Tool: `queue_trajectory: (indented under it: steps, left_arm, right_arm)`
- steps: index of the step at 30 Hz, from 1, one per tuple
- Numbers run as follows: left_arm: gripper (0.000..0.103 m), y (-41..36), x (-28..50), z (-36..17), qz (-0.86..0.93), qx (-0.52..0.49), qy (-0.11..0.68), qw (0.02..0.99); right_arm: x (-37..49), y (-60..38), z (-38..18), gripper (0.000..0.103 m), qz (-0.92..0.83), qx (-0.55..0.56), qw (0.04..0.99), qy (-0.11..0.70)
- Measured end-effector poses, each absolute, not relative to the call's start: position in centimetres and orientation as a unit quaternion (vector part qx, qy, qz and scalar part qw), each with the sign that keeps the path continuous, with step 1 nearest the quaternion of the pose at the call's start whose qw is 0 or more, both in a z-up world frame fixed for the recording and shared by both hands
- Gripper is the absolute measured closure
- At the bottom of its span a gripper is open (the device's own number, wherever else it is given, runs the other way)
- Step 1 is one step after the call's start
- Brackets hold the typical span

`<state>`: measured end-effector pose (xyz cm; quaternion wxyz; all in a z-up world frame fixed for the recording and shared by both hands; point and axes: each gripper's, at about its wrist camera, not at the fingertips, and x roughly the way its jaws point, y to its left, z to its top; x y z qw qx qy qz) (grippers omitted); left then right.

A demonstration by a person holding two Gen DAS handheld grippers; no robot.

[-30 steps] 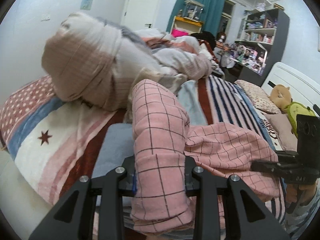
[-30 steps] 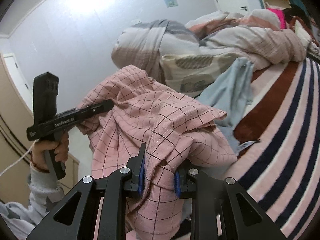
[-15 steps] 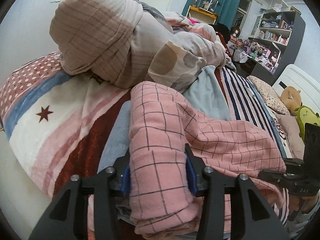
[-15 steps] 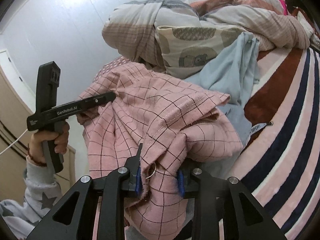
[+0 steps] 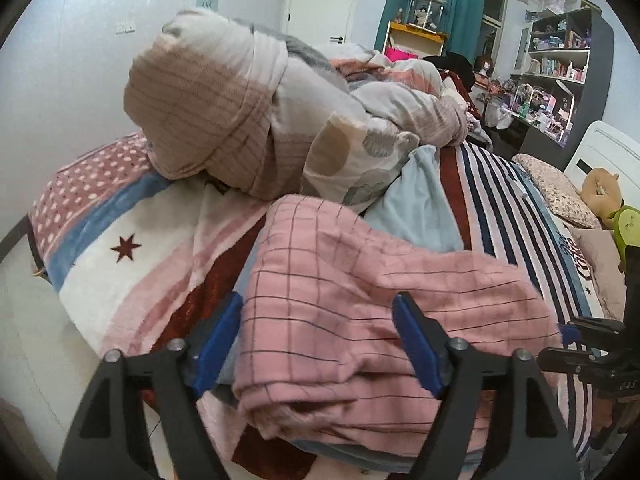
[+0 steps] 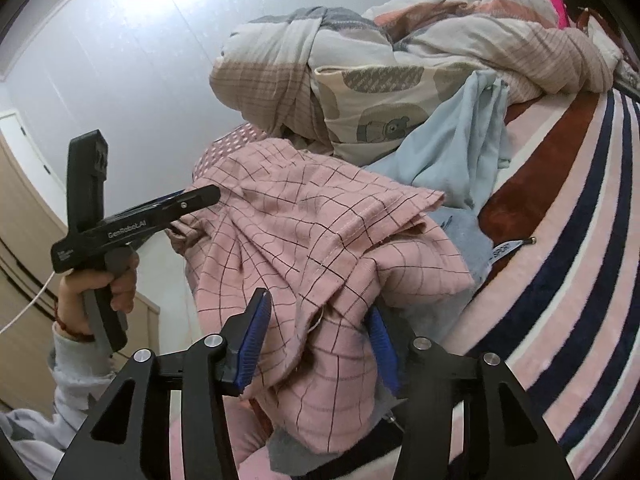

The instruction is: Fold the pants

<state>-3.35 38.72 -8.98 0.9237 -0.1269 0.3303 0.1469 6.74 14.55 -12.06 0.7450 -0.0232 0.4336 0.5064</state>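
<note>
On the striped bed blanket [image 5: 500, 200], the pink checked pants [image 5: 360, 300] are crowded by a light blue cloth [image 5: 420, 208] and bundled quilt [image 5: 224, 112]; both the left gripper [image 5: 316, 344] and right gripper [image 6: 316, 344] are spread wide apart, gripping nothing.

Support: a bed [image 5: 516, 216] under a striped blanket [image 6: 580, 264].
Near edge: pink checked pants [image 5: 360, 304], over a light blue garment [image 6: 452, 160].
Behind: bundled duvet [image 5: 224, 112], printed pillow [image 6: 384, 100].
Headboard end: plush toy [image 5: 600, 192].
</note>
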Motion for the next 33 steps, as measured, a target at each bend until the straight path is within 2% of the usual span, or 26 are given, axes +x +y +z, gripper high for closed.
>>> queue_trajectory:
  steps: [5, 9, 12, 15, 19, 23, 26, 30, 33]
  left_arm:
    - [0.025, 36.1, -4.2, -7.2, 0.144, -0.12, 0.315, 0.93]
    - [0.018, 33.2, -4.7, -5.7, 0.139, -0.103, 0.303, 0.937]
    - [0.018, 30.6, -5.0, -4.7, 0.133, -0.092, 0.299, 0.94]
    - [0.017, 27.7, -4.9, -3.9, 0.118, -0.082, 0.295, 0.945]
    - [0.015, 23.1, -4.7, -2.8, 0.092, -0.063, 0.285, 0.952]
    - [0.011, 19.1, -4.3, -1.9, 0.069, -0.046, 0.268, 0.96]
    - [0.009, 16.2, -4.1, -1.3, 0.051, -0.034, 0.249, 0.967]
    - [0.005, 12.8, -3.7, -0.7, 0.026, -0.024, 0.211, 0.977]
    - [0.005, 10.8, -3.3, -0.3, 0.002, -0.024, 0.188, 0.982]
  right_arm:
    - [6.3, 12.6, -10.8, 0.05, 0.507, -0.008, 0.752, 0.421]
    - [5.5, 10.5, -9.8, 0.045, 0.505, -0.005, 0.76, 0.409]
    - [5.0, 8.5, -9.1, 0.035, 0.495, -0.006, 0.771, 0.4]
    - [4.3, 6.2, -8.4, 0.033, 0.481, -0.004, 0.786, 0.389]
    - [3.7, 2.4, -7.7, 0.02, 0.455, 0.001, 0.808, 0.373]
    - [3.2, -1.4, -7.1, 0.018, 0.423, -0.001, 0.831, 0.36]
    - [2.8, -4.3, -6.6, 0.01, 0.394, 0.001, 0.852, 0.345]
    - [1.8, -8.2, -5.9, 0.009, 0.343, -0.002, 0.885, 0.314]
    - [1.1, -10.9, -5.1, 0.002, 0.297, -0.006, 0.911, 0.287]
